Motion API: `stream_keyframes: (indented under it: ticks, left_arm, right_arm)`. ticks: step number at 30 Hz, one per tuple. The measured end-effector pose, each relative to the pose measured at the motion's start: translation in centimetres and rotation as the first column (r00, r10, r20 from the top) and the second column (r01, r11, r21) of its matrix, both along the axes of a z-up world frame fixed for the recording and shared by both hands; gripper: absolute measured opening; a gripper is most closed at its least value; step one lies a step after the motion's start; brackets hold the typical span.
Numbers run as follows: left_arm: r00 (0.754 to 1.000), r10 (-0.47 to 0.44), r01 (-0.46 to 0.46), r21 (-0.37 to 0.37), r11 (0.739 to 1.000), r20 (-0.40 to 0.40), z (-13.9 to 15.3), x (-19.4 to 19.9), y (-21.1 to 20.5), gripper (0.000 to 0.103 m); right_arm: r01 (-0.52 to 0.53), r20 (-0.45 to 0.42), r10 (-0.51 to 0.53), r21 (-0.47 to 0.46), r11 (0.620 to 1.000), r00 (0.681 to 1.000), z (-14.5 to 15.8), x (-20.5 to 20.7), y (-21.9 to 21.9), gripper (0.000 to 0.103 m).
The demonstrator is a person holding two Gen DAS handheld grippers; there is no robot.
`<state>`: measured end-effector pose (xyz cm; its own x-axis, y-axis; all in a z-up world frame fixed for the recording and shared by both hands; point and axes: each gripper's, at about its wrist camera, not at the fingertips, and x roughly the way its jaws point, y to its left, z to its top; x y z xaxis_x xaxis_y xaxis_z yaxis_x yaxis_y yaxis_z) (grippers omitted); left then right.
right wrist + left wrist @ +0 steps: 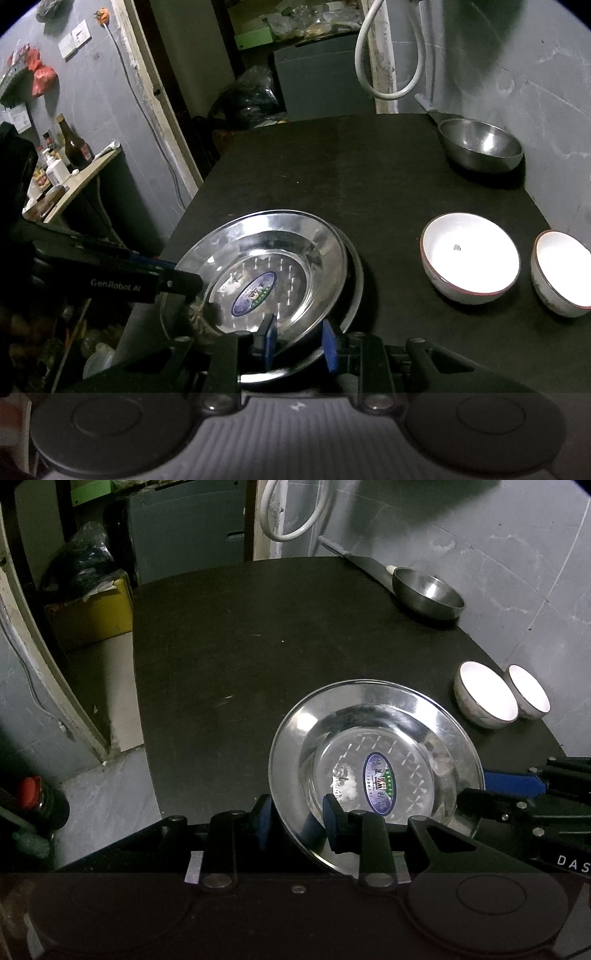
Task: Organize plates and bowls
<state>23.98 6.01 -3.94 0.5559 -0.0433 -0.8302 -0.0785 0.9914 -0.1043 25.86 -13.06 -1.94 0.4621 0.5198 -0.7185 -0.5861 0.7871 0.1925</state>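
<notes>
As tongs point(300, 821) straddle, plates point(258, 273) nest.

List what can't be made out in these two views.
- Left wrist view: near rim of the round steel plate is hidden behind the left gripper.
- Right wrist view: a second plate beneath shows only as an edge; the top plate covers it.
- Right wrist view: the far-right white ceramic bowl is cut off by the frame edge.
- Both views: the plate's oval sticker text is too small to read.

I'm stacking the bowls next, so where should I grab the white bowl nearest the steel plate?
Pinch the rim of that white bowl from above, on the side toward the steel plate: it stands upright and open, and the other white bowl crowds its far side.
</notes>
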Motion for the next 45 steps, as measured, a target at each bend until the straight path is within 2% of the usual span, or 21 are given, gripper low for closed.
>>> stream_keyframes:
  ticks: [10,11,13,16,18,19,21,22,24,29,35,38,41,45]
  left_arm:
    - [1.000,-0.003,0.003,0.008,1.000,0.000,-0.1,0.1,-0.1,0.037]
    - [1.000,-0.001,0.001,0.007,1.000,0.003,0.0,0.1,-0.1,0.040]
    - [1.000,0.007,-0.007,0.006,1.000,0.011,0.2,0.1,-0.2,0.047]
    - [0.999,0.017,-0.018,0.019,1.000,0.044,0.7,0.2,-0.3,0.066]
    - [0.997,0.024,-0.027,0.030,0.999,0.073,1.1,0.4,-0.4,0.082]
    - [0.996,0.029,-0.032,0.032,0.999,0.088,1.3,0.6,-0.4,0.085]
    - [0.993,0.042,-0.045,0.026,0.999,0.112,1.7,1.3,-0.4,0.098]
    - [0.991,0.051,-0.054,0.021,0.998,0.125,1.8,1.7,-0.3,0.101]
    - [0.985,0.074,-0.076,0.005,0.997,0.153,2.0,2.8,-0.3,0.102]
    - [0.987,0.056,-0.049,-0.052,0.997,0.153,2.1,7.5,-1.2,0.102]
    - [0.975,0.000,0.010,-0.043,0.999,0.224,2.7,14.9,-3.8,0.102]
    - [0.972,-0.005,0.016,-0.045,0.999,0.236,2.5,19.8,-4.9,0.102]
    - [0.974,-0.027,0.038,-0.047,0.998,0.226,2.1,25.1,-6.1,0.102]
    - [0.974,-0.066,0.074,-0.028,0.997,0.215,1.3,29.9,-7.6,0.102]
  right_arm:
    - [-0.003,0.021,0.003,-0.010,1.000,1.000,0.1,-0.3,0.0,0.034]
    - [-0.004,0.024,0.004,-0.011,1.000,1.000,0.2,-0.4,0.0,0.034]
    - [-0.002,0.025,0.002,-0.011,1.000,1.000,0.2,-0.3,-0.1,0.035]
    - [0.006,0.025,-0.006,-0.003,1.000,1.000,0.2,-0.2,-0.5,0.037]
    - [0.013,0.028,-0.013,0.003,1.000,1.000,0.2,-0.2,-0.9,0.047]
    - [0.017,0.030,-0.017,0.006,1.000,0.999,0.3,-0.2,-1.1,0.050]
    - [0.026,0.039,-0.027,0.016,1.000,0.999,0.5,-0.1,-1.6,0.066]
    - [0.034,0.042,-0.035,0.024,0.999,0.999,0.6,0.0,-1.9,0.071]
    - [0.048,0.047,-0.050,0.050,0.998,0.998,0.8,0.4,-2.8,0.088]
    - [0.099,0.065,-0.106,0.103,0.990,0.992,1.3,2.7,-5.1,0.103]
    - [0.235,0.086,-0.252,0.165,0.958,0.964,1.7,8.2,-7.4,0.103]
    - [0.355,0.052,-0.374,0.221,0.908,0.926,1.4,12.0,-8.4,0.103]
    - [0.441,0.000,-0.458,0.268,0.857,0.889,0.6,15.4,-9.0,0.103]
    - [0.526,-0.036,-0.542,0.300,0.796,0.840,-0.5,18.9,-9.4,0.100]
